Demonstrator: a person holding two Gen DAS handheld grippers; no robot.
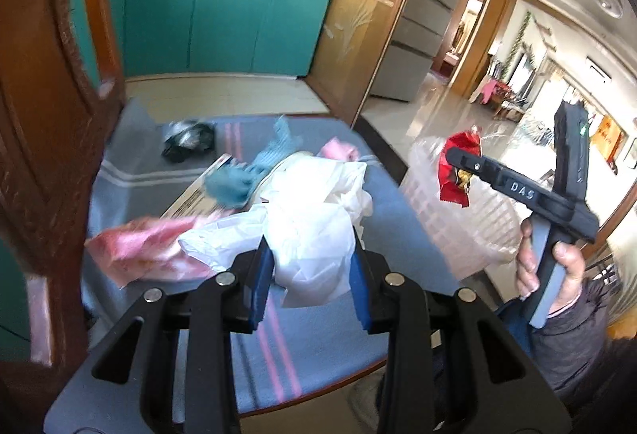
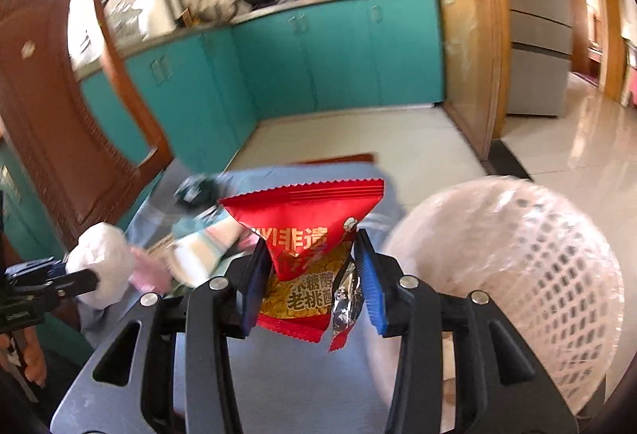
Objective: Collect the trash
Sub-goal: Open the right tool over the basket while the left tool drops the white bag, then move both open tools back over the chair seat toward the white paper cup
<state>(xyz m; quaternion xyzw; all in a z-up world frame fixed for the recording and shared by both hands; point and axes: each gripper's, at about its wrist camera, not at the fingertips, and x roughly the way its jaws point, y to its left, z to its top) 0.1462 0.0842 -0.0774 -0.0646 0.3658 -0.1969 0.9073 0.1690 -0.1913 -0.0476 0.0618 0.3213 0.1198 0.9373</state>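
Observation:
My left gripper (image 1: 310, 262) is shut on a crumpled white plastic bag (image 1: 314, 231) and holds it over the blue striped tablecloth (image 1: 131, 163). It also shows at the left of the right wrist view (image 2: 101, 262). My right gripper (image 2: 310, 259) is shut on a red snack wrapper (image 2: 306, 219) with a torn silver end, just left of a white mesh waste basket (image 2: 529, 259). In the left wrist view the wrapper (image 1: 458, 167) hangs over the basket (image 1: 454, 223). On the table lie a pink bag (image 1: 147, 247), a teal crumpled piece (image 1: 239, 183), a black wrapper (image 1: 189, 139) and a flat box (image 1: 203, 191).
A carved brown chair back (image 1: 51, 115) stands at the table's left. Teal kitchen cabinets (image 1: 223, 20) lie behind, with a glass partition (image 1: 358, 16) and a grey fridge (image 1: 422, 28) to the right. Glossy tiled floor (image 1: 446, 115) stretches beyond the basket.

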